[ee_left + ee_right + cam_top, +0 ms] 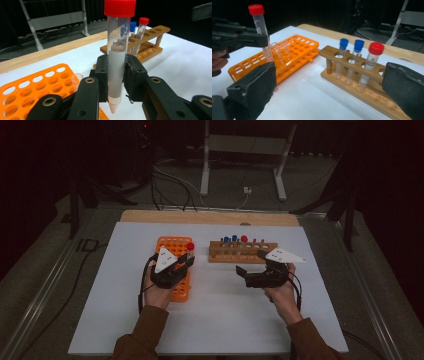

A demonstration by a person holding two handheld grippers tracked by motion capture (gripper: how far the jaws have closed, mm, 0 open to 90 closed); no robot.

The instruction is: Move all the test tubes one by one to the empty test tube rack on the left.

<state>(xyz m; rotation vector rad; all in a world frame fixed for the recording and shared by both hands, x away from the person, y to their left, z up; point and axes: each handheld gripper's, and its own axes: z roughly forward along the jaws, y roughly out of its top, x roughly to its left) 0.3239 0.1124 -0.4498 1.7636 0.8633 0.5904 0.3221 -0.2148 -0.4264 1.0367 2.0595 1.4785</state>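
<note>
The left gripper (pixel 116 75) has its jaws closed on a red-capped tube (pixel 117 53), clamping it low on the barrel so the tube stands upright with its conical tip clear below the pads. That hold looks chosen to keep the tip free for lowering into a hole of the orange rack (pixel 30 87), which lies just beneath and to one side of it. The right gripper (pixel 329 85) has its jaws spread wide with nothing between them, facing the wooden rack (pixel 352 75), where two blue-capped tubes (pixel 342 53) and another red-capped one (pixel 370 62) stand in the front row. Printed graduation marks run down the held tube; "5mL" can be read, while the line above it is too blurred to make out.
</note>
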